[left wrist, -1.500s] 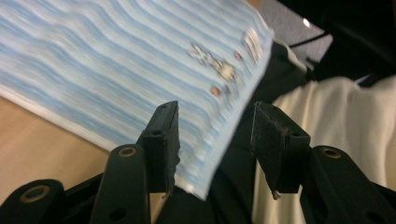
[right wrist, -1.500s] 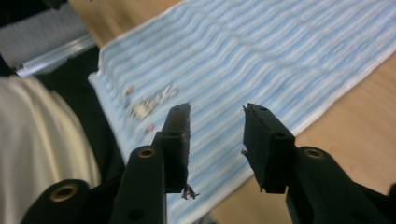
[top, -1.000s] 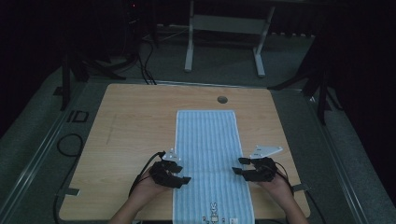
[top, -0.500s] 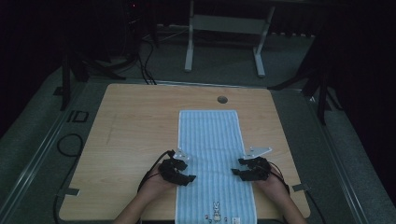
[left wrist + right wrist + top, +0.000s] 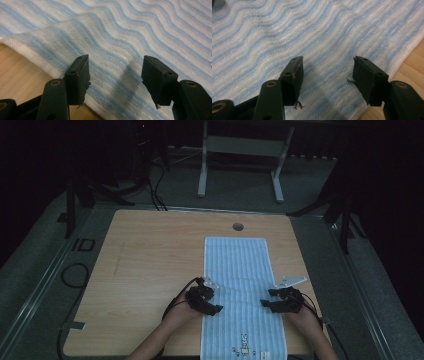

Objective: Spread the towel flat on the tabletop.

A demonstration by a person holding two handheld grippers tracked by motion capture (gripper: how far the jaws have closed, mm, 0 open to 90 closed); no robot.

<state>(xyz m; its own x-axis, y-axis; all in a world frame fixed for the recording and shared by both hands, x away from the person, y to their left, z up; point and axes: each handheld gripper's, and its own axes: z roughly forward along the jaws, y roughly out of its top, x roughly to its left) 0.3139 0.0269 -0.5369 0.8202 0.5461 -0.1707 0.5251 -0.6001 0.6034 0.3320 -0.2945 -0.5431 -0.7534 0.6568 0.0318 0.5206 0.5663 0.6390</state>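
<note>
The wooden table (image 5: 150, 270) takes up most of the high view, with a small round hole (image 5: 238, 226) near its far edge. On its right half lies a long blue-and-white striped towel (image 5: 240, 270), spread flat with its length running from far to near; its near end, with a small printed mark, reaches the near table edge.

Judging from how the cloth lies, no fold has been made: it is one flat layer, and both long edges rest on the wood. The grasp on the edges and the whole fold look to be still ahead.

The left gripper (image 5: 216, 310) sits at the towel's left edge in its near half, and the right gripper (image 5: 263, 304) at the right edge opposite, both hands low over the table and pointing inward toward each other.

In the left gripper view the jaws stand apart over the towel (image 5: 120, 37), just inside its hem, pressing on nothing. In the right gripper view the jaws have just been opening and stand apart over the cloth (image 5: 317, 32), nothing between them.
</note>
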